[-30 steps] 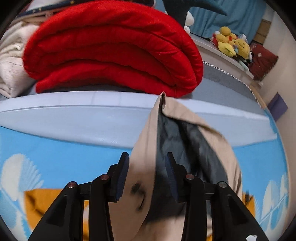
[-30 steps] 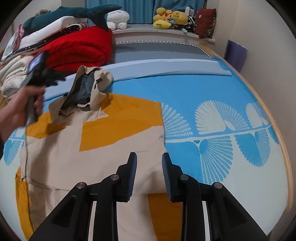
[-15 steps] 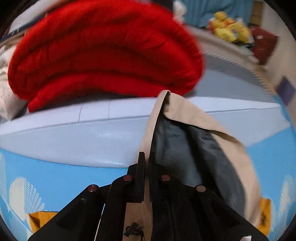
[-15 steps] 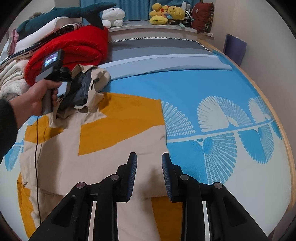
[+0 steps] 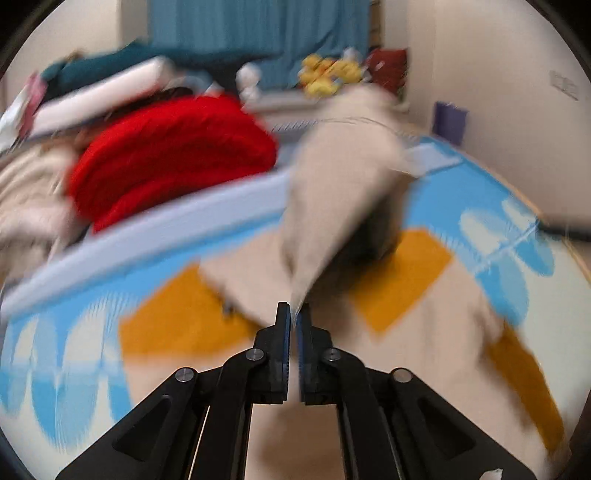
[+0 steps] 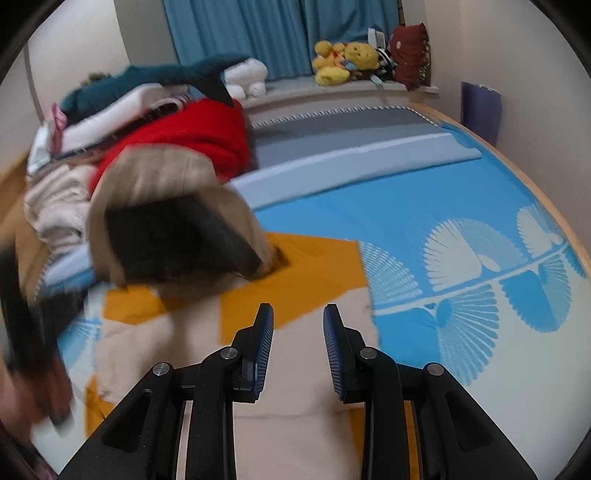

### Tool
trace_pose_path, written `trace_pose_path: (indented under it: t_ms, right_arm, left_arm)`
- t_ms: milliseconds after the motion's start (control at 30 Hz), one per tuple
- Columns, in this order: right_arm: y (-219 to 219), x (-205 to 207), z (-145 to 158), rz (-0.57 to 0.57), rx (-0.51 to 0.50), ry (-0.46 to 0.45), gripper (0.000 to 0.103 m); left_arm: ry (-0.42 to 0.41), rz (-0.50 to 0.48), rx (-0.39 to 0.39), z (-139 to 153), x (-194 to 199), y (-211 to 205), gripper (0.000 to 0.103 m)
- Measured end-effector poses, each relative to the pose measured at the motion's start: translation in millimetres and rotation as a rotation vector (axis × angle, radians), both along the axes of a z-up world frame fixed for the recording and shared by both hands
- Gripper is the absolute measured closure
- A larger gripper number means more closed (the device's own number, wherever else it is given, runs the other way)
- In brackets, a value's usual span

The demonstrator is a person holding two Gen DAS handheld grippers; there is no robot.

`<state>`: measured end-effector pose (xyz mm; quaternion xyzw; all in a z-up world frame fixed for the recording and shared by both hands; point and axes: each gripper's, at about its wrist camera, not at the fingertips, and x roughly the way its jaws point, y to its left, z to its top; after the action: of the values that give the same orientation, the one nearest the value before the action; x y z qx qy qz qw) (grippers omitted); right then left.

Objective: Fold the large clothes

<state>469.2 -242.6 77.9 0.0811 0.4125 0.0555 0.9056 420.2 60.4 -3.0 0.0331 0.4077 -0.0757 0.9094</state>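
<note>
The bed (image 6: pixel 424 206) fills both views, covered by a blue sheet (image 6: pixel 443 229) printed with white fan shapes, with a pale blue folded band (image 6: pixel 351 162) across it toward the head. Against the wall beyond hangs a blue curtain (image 6: pixel 258 33).

Spread flat on the sheet lies the beige and orange hooded jacket (image 6: pixel 295 373), its body reaching from mid-bed toward the near edge under both grippers. Its hood (image 5: pixel 332 206) is lifted off the bed, beige outside with a dark lining (image 6: pixel 177 240) showing from the right wrist view; the hood is blurred in both views.

At the left side of the bed sits a pile of bedding: a rolled red blanket (image 5: pixel 173 155), cream blankets (image 6: pixel 55 206) beside it, and a white pillow (image 5: pixel 103 96) on top. A dark teal shark plush (image 6: pixel 184 74) lies across the pile. Yellow plush toys (image 6: pixel 343 59) and a dark red cushion (image 6: pixel 410 48) sit on the ledge below the curtain, and a purple bag (image 6: pixel 480 107) leans on the right-hand wall.

The left hand-held gripper (image 5: pixel 293 317) is closed, pinching the beige edge of the hood between its blue pads, the cloth rising from the fingertips. The right hand-held gripper (image 6: pixel 298 325) hangs over the jacket's beige lower body with its fingers apart, holding nothing.
</note>
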Motion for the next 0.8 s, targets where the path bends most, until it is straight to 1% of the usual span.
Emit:
trace_pose_path:
  t_ms: [33, 100, 133, 200, 233, 267, 300, 333, 433, 500, 567, 633, 800]
  right_arm:
    - [1, -2, 3, 0.004, 0.035, -0.008, 0.071]
    - [3, -6, 6, 0.016, 0.098, -0.014, 0.064]
    - [6, -7, 6, 0.024, 0.131, -0.011, 0.059]
    - [11, -9, 3, 0.039, 0.162, 0.001, 0.057]
    - [16, -9, 0, 0.05, 0.174, 0.012, 0.056]
    - [20, -8, -4, 0.061, 0.182, 0.025, 0.056]
    - [24, -7, -8, 0.069, 0.188, 0.041, 0.056]
    - [28, -5, -14, 0.076, 0.204, 0.067, 0.056]
    - [39, 1, -32, 0.088, 0.228, 0.134, 0.056]
    - [49, 5, -51, 0.099, 0.215, 0.193, 0.056]
    - [58, 9, -71, 0.11, 0.21, 0.262, 0.056]
    - [61, 12, -88, 0.109, 0.221, 0.311, 0.056]
    - [63, 22, -116, 0.09, 0.232, 0.368, 0.056]
  left_arm:
    - [0.057, 0.039, -0.023, -10, -18, 7, 0.099]
    - [0.161, 0.109, -0.039, -20, -39, 16, 0.098]
    - [0.199, 0.135, -0.049, -23, -46, 21, 0.097]
    - [0.27, 0.197, -0.079, -25, -58, 33, 0.089]
    - [0.291, 0.229, -0.099, -24, -63, 37, 0.087]
    - [0.308, 0.275, -0.149, -25, -66, 46, 0.086]
    - [0.308, 0.3, -0.206, -26, -66, 53, 0.086]
    - [0.304, 0.303, -0.24, -27, -67, 55, 0.086]
    - [0.327, 0.329, -0.284, -41, -57, 56, 0.085]
    - [0.348, 0.331, -0.366, -49, -46, 56, 0.084]
    - [0.348, 0.34, -0.395, -53, -40, 56, 0.083]
    - [0.337, 0.322, -0.398, -53, -34, 49, 0.081]
    - [0.329, 0.246, -0.462, -56, -21, 16, 0.079]
